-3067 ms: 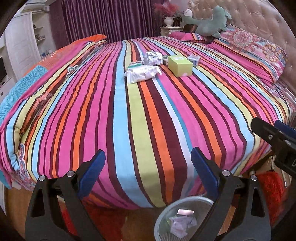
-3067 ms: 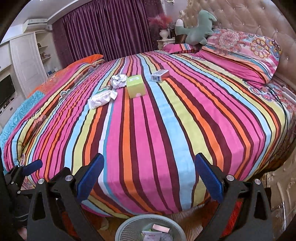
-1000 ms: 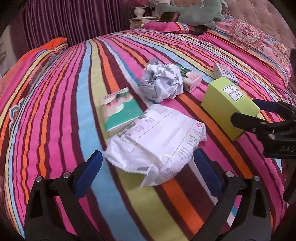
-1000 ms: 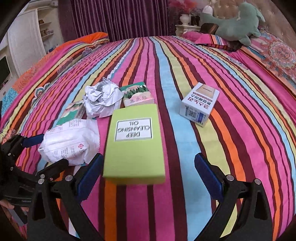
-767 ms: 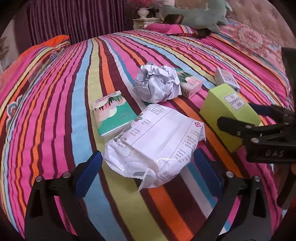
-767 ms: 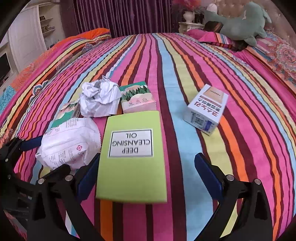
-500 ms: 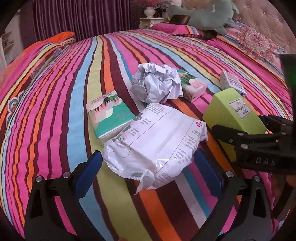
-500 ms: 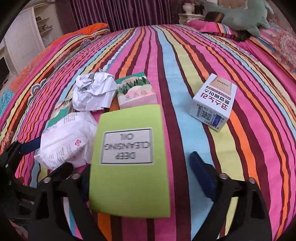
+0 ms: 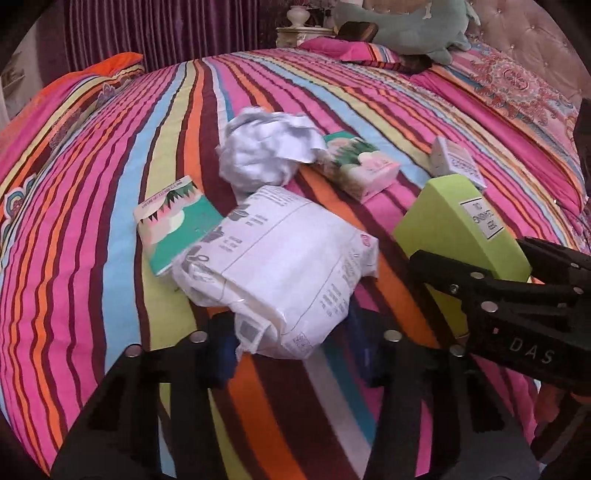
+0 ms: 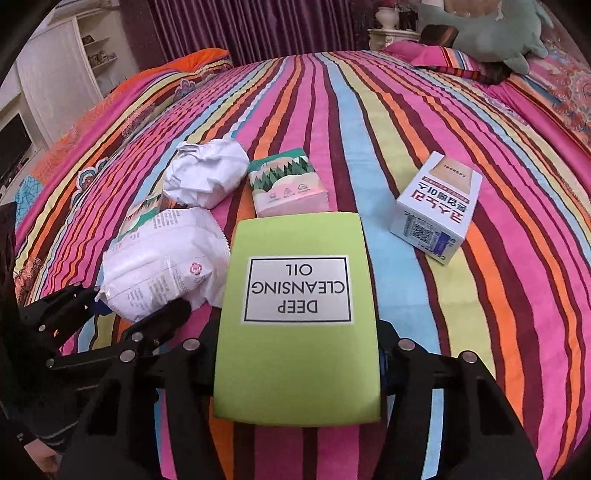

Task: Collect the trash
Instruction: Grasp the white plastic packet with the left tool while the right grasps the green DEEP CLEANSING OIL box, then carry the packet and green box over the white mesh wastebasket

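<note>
A white plastic package (image 9: pixel 280 266) lies on the striped bed, and my left gripper (image 9: pixel 293 350) is shut on its near end, crumpling it. My right gripper (image 10: pixel 295 354) has its jaws closing on a lime green box (image 10: pixel 299 332) labelled "deep cleansing oil", with the pads against its two sides. Behind them lie a crumpled paper ball (image 9: pixel 262 151), a pink and green tissue pack (image 10: pixel 284 184), a flat green pack (image 9: pixel 173 221) and a white and blue carton (image 10: pixel 436 206). The right wrist view shows the left gripper (image 10: pixel 129 299) on the package.
The striped bedspread (image 10: pixel 369 122) fills both views. Pillows (image 9: pixel 517 85) and a green plush toy (image 10: pixel 491 26) lie by the padded headboard at the far right. Purple curtains (image 10: pixel 240 26) and a white cabinet (image 10: pixel 55 70) stand beyond the bed.
Both grippers came from the bed's foot, above a waste bin, up to the trash. The left jaws closed on the white package and the right jaws closed in on the green box.
</note>
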Action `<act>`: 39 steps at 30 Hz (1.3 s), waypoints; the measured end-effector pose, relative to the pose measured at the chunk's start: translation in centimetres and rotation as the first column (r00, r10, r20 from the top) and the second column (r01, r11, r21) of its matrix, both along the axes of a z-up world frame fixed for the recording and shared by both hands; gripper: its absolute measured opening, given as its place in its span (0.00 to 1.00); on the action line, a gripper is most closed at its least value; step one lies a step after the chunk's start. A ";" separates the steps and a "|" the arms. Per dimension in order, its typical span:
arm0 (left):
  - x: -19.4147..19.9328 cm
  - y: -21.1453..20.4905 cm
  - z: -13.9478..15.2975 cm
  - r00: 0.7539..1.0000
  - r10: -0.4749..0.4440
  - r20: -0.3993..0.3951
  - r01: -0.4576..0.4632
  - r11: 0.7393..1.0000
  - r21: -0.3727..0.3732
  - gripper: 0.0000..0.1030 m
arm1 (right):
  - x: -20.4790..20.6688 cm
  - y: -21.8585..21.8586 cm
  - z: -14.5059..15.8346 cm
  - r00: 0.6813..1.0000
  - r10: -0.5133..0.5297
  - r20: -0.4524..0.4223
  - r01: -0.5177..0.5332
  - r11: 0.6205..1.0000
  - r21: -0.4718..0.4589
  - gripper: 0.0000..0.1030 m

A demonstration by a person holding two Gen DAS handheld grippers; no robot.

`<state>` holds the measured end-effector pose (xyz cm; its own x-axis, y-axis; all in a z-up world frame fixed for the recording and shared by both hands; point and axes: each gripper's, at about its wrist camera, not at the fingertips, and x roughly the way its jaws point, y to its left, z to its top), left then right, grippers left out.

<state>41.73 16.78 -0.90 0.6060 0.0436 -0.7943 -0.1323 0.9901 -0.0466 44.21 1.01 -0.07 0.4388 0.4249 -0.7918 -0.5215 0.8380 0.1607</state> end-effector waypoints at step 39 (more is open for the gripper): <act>-19.8 -7.3 4.7 0.996 -0.018 0.083 0.026 0.995 -0.093 0.41 | -14.4 -10.7 3.4 0.992 -0.125 -0.001 0.125 0.988 0.094 0.53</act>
